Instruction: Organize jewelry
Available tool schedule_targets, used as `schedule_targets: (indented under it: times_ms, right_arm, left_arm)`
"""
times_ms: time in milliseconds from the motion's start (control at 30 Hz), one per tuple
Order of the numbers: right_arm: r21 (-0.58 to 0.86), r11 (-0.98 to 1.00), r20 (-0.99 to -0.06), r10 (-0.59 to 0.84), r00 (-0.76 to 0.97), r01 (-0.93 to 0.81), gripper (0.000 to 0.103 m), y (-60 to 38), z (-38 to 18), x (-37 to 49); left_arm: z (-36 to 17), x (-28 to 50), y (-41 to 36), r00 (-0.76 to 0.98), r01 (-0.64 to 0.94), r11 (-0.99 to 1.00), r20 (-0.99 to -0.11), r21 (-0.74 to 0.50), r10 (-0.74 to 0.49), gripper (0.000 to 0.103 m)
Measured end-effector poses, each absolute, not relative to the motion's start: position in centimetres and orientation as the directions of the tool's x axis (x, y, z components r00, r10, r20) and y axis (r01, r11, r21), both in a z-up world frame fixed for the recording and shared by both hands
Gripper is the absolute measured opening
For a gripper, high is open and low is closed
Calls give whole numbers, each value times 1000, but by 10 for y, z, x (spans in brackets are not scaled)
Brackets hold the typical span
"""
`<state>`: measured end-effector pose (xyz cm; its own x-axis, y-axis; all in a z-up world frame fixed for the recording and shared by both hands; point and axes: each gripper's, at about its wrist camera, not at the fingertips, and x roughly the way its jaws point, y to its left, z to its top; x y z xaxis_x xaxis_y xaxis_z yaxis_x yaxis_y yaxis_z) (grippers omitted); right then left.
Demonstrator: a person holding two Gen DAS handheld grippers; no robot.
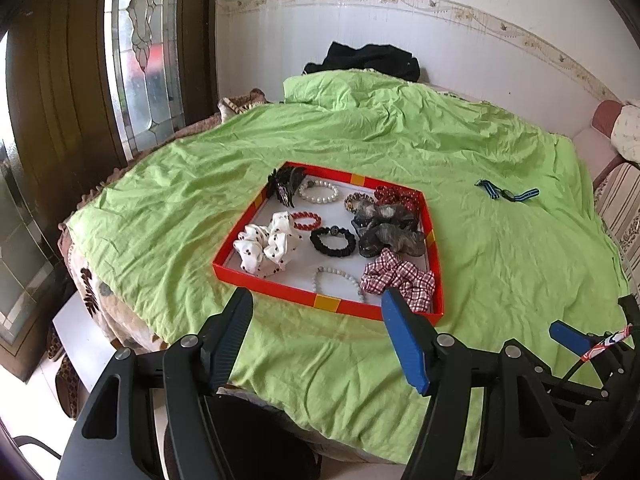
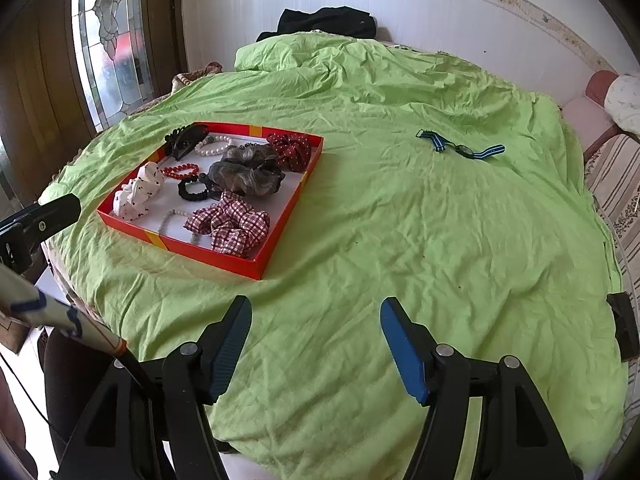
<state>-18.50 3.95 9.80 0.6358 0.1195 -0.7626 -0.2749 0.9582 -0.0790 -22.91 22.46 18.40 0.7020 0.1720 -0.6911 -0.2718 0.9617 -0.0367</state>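
A red tray (image 1: pixel 280 290) (image 2: pixel 276 240) lies on the green cloth and holds scrunchies, bead bracelets and a black hair claw (image 1: pixel 286 186). A plaid scrunchie (image 1: pixel 400 276) (image 2: pixel 232 222) lies at its near right corner. A watch with a blue striped strap (image 1: pixel 506 193) (image 2: pixel 460 147) lies on the cloth to the right of the tray, apart from it. My left gripper (image 1: pixel 316 304) is open and empty just in front of the tray's near edge. My right gripper (image 2: pixel 316 312) is open and empty over bare cloth, right of the tray.
The green cloth (image 2: pixel 420 240) covers a round table. Black fabric (image 1: pixel 372 60) lies at the far edge by the tiled wall. A wooden door with glass (image 1: pixel 140 48) stands at the left. A sofa (image 2: pixel 612 168) is at the right.
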Motion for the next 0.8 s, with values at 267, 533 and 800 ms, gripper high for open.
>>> schedule_targets:
  times_ms: [267, 533, 800]
  right_arm:
    - [-64, 962, -738, 134, 661, -267, 73, 34, 111, -198]
    - [-51, 962, -710, 155, 687, -269, 73, 33, 125, -212]
    - [-38, 967, -685, 160, 711, -254, 75, 27, 134, -222]
  left_arm:
    - [214, -258, 214, 778, -357, 933, -537, 49, 326, 93]
    - [258, -299, 208, 831, -464, 884, -316, 60, 457, 103]
    - [266, -311, 203, 855, -410, 912, -344, 9, 387, 103]
